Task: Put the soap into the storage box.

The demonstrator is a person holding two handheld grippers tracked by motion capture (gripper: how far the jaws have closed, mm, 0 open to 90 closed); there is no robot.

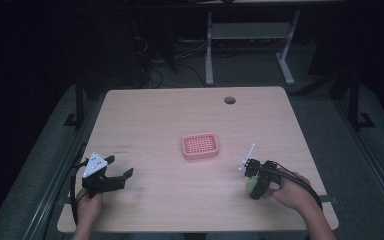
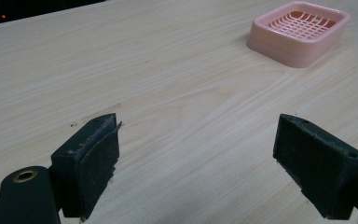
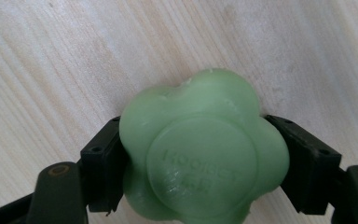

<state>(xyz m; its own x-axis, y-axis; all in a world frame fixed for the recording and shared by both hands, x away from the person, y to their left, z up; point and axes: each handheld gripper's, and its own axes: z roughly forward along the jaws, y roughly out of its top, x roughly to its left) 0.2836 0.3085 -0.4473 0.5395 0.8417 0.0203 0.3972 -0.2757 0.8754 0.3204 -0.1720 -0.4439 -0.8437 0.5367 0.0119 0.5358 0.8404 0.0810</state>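
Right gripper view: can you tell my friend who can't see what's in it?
A green flower-shaped soap is squeezed between the right gripper's two black jaws, above a pale wooden table. Raised letters on the soap are too faint to read.

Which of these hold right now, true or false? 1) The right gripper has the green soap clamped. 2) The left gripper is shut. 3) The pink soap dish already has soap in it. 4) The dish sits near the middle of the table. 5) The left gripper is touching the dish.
1) The right gripper has the green soap clamped: true, both jaws press its sides.
2) The left gripper is shut: false, its jaws stand wide apart over bare wood.
3) The pink soap dish already holds soap: false, its grid is bare.
4) The dish sits near the middle of the table: true.
5) The left gripper touches the dish: false, it is well apart from it.
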